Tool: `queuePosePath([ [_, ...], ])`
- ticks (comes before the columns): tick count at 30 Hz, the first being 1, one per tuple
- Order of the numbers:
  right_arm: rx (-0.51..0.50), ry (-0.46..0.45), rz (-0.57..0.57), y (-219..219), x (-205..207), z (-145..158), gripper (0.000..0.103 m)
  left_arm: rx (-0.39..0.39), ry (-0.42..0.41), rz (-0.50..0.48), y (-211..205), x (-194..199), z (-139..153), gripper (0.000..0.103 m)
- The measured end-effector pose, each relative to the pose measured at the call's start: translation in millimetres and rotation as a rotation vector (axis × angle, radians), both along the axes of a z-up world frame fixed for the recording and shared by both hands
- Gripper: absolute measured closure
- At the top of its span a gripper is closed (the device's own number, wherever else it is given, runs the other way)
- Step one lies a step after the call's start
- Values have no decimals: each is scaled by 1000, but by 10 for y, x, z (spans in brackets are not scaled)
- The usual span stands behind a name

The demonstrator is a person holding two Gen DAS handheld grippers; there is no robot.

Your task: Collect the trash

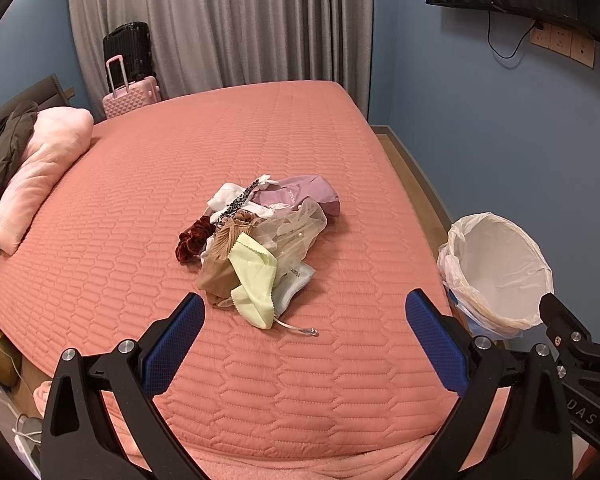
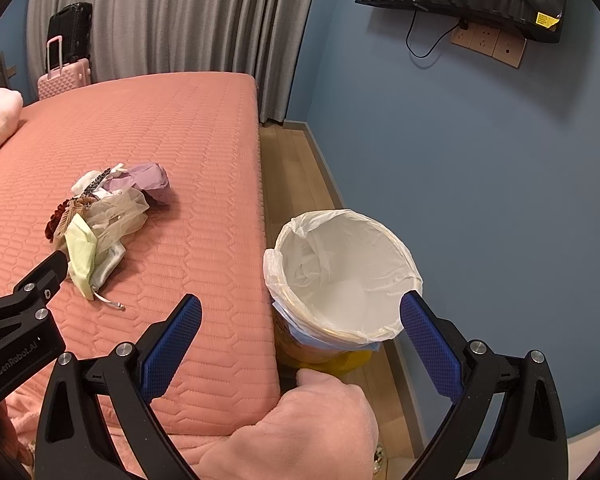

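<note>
Bare bedspread (image 1: pixel 300 380) before trash pile (image 1: pixel 256 248), lined bin (image 2: pixel 348 276) mouth unobstructed

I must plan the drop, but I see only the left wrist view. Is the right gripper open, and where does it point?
Observer: The right gripper is open and empty; the trash bin shows between its fingers.
Operator: Is something already in the bin?
Observer: Nothing that I can see; only the white liner shows inside.
Operator: On what does the bin stand?
Observer: On the wood floor, close beside the bed.
</note>
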State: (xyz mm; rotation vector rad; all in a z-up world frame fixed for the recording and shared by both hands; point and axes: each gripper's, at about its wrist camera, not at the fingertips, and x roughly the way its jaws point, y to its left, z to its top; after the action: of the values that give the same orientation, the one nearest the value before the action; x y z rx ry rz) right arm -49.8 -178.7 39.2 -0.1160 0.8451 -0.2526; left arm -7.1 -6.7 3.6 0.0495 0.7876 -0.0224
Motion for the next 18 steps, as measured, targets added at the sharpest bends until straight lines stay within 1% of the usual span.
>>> queuePosePath([
  [18,1,-3,1,-8,19,22,7,-5,-4,8,19,-14,15,7],
])
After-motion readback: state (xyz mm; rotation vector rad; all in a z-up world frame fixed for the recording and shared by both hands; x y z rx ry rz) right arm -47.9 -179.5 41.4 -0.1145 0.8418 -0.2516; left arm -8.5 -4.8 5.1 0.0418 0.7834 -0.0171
